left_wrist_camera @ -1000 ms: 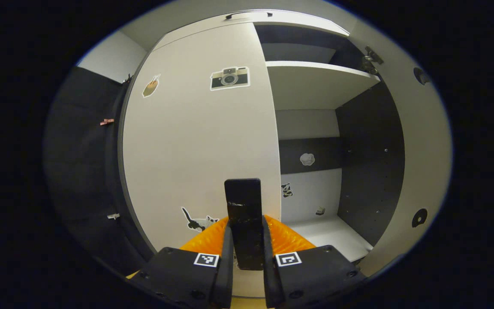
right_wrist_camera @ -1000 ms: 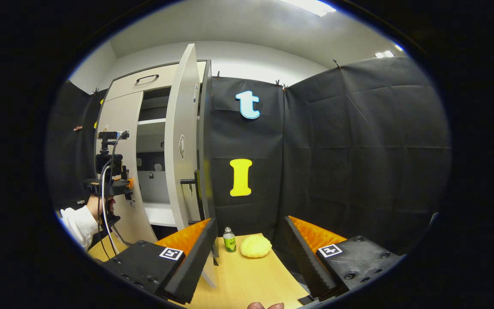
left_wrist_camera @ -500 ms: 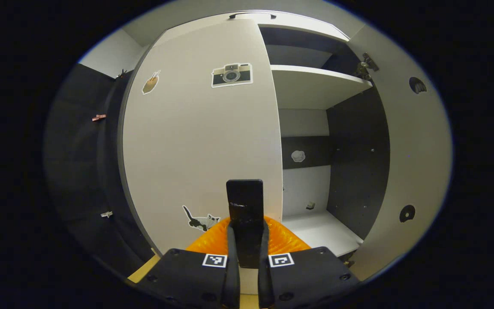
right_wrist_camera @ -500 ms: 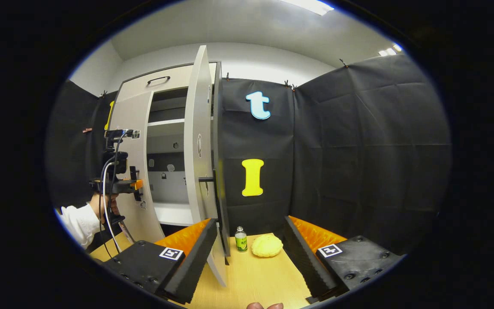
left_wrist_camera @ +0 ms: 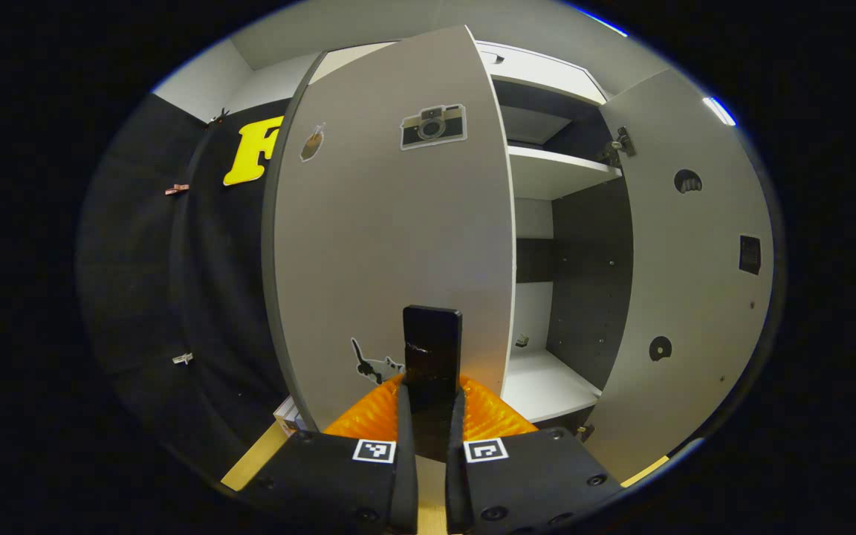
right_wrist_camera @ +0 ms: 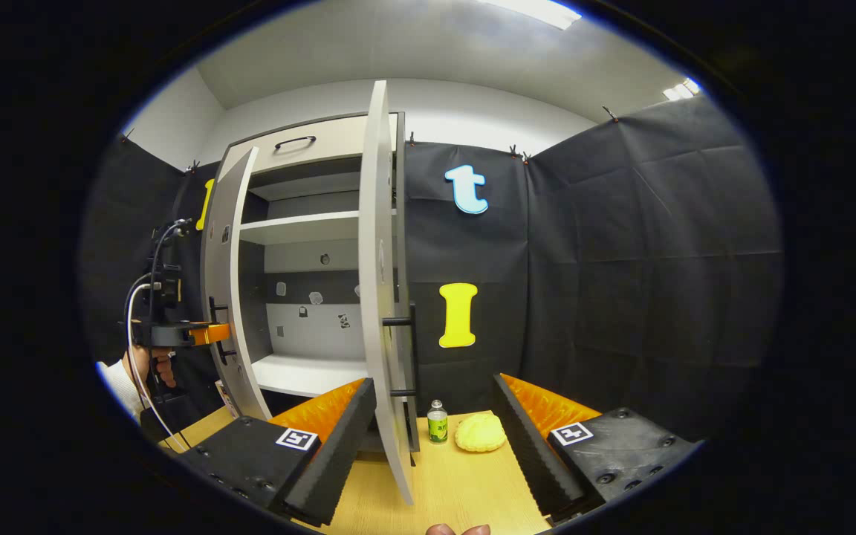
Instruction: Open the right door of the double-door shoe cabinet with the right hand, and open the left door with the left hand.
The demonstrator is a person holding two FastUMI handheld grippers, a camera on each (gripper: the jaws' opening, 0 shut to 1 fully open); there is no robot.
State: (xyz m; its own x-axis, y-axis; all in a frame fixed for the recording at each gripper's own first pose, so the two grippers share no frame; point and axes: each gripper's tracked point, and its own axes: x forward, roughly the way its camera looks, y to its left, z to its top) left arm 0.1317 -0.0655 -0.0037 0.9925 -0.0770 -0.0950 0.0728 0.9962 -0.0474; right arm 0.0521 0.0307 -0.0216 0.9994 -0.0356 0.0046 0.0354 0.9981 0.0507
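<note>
I'm clenching the left gripper [left_wrist_camera: 432, 438] on the left door's handle [left_wrist_camera: 432, 371]; the right gripper [right_wrist_camera: 432, 446] is hanging released near the right door [right_wrist_camera: 380, 297], both doors ajar.

I can't read any text from here. The small bottle [right_wrist_camera: 437, 422] on the table [right_wrist_camera: 465, 483], just beside the right door [right_wrist_camera: 377, 282], has a green label too small to make out. My left gripper [left_wrist_camera: 432, 446] carries two square black-and-white marker tags [left_wrist_camera: 374, 450], patterns only, no letters or numbers.
</note>
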